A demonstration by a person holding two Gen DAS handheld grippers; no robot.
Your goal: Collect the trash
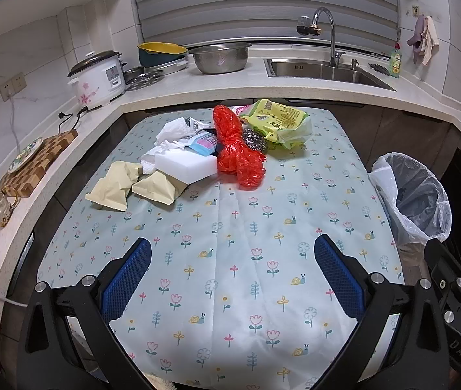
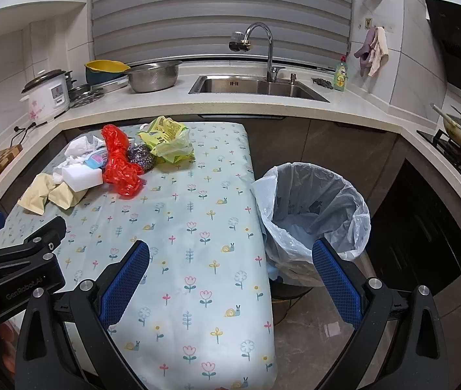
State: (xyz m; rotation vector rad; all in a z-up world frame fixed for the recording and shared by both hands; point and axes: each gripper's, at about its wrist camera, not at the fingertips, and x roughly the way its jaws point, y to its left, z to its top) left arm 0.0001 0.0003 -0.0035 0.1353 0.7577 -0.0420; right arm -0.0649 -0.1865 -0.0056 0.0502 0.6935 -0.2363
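- Trash pile (image 1: pixel 204 149) is sitting at the far end of the floral table (image 1: pixel 230 260), well apart from both grippers.
- Red plastic bag (image 1: pixel 237 149), yellow-green wrapper (image 1: pixel 279 120), tissues (image 1: pixel 173 130), tan paper (image 1: pixel 116 185): likely light, soft, crinkly; pinching a bunched fold should work.
- White foam block (image 1: pixel 185 164) looks squashy; steel scrubber (image 1: pixel 254 139) springy.
- Left gripper (image 1: pixel 232 273) and right gripper (image 2: pixel 230 276) are both hanging released, holding nothing.
- Lined bin (image 2: pixel 311 208) is waiting just beside the table's right edge.
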